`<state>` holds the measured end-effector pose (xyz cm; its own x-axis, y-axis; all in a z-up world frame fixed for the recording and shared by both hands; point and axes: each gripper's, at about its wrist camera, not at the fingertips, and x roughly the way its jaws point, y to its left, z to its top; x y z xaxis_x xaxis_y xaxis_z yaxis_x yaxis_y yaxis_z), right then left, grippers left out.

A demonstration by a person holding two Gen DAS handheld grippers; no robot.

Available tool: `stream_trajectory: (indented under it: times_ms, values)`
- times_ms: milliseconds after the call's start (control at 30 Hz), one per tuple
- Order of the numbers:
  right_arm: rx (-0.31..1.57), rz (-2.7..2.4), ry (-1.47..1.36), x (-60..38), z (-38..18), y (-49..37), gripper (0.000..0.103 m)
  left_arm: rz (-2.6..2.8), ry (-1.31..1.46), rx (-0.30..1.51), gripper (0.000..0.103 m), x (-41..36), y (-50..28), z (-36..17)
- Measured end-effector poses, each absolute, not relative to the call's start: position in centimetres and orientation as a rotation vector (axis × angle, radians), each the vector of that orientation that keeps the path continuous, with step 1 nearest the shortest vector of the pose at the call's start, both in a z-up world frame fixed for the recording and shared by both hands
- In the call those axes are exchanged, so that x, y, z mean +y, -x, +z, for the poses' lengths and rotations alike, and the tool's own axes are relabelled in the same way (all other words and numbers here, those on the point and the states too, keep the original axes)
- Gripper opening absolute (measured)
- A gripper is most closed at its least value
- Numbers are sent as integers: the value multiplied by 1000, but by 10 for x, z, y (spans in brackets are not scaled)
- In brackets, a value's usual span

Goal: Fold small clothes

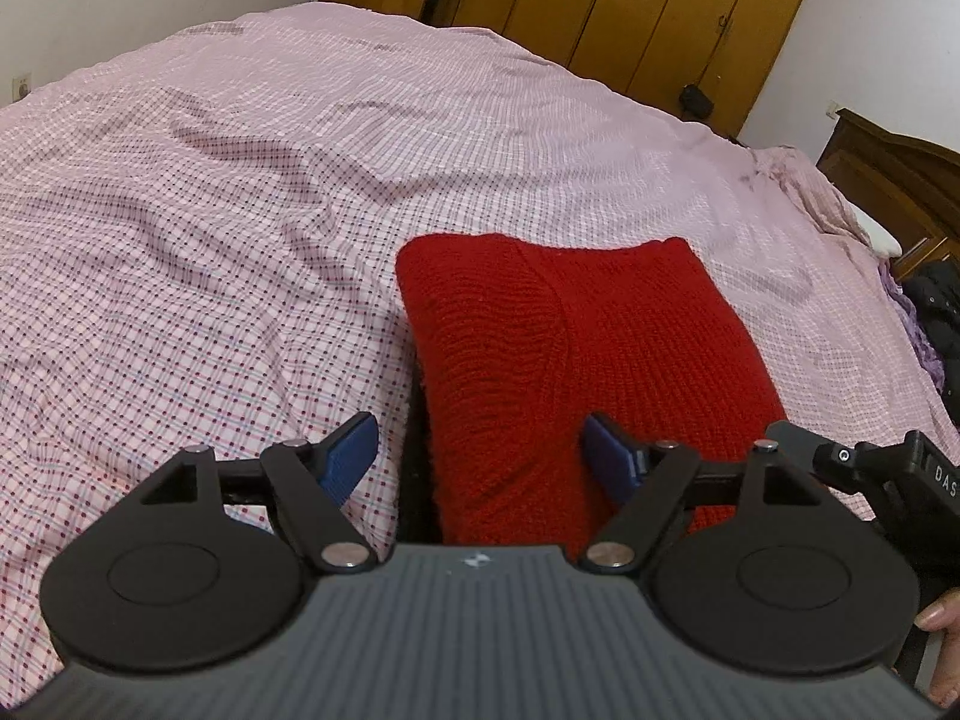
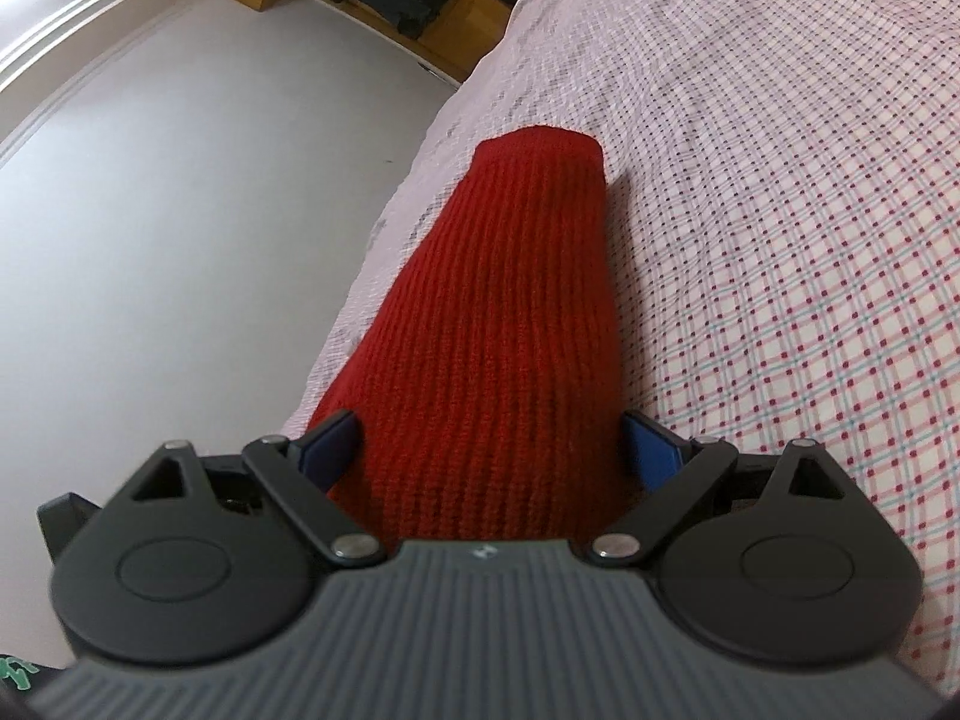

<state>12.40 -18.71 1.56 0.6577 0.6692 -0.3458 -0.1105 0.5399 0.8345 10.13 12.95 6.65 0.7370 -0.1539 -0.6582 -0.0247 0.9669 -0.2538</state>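
From the left wrist, the red knitted garment (image 1: 570,360) lay folded into a thick rectangle on the checked bedspread (image 1: 210,240), toward the near edge of the bed. The left gripper (image 1: 480,456) stood wide, its blue pads (image 1: 348,456) clear of the wool: one hung over the bedspread beside the garment's edge, the other over the knit. Nothing was gripped. The right gripper (image 1: 864,462) showed only as a black part at that view's right side.

From the right wrist, the garment (image 2: 498,330) ran away from the camera along the bed's side edge, with bare floor (image 2: 180,210) beyond it. The right gripper (image 2: 492,450) straddled the near end, jaws wide; whether the pads pressed the wool I could not tell.

The fold looked nearly complete. To finish well, both grippers should lift straight off without snagging loops, and any tidying push should go inward, away from the bed's edge.
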Motion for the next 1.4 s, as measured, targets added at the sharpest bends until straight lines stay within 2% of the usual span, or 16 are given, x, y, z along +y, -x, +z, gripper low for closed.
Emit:
stream_trajectory:
  times_ms: [167,300,367,467,667,967,1300,1400]
  values:
    - [723,522,-883,-183,11,-130,95,-74,269,740,80,130,-101,65]
    - [727,537,-874,-176,11,-139,95,-83,282,736,71,131,-100,65]
    - [715,541,-878,-174,12,-141,81,-86,288,732,68,132,-99,65]
    - [691,554,-894,-173,21,-139,69,-93,299,722,63,133,-98,66]
    - [659,583,-946,-174,52,-135,60,-95,318,689,62,131,-89,74]
    - [635,601,-971,-205,81,-106,56,-141,351,681,60,108,-64,93]
    - [609,486,-943,-274,93,-54,56,-285,303,732,60,33,-36,100]
    - [607,432,-924,-295,92,-40,53,-297,227,726,60,11,-30,100]
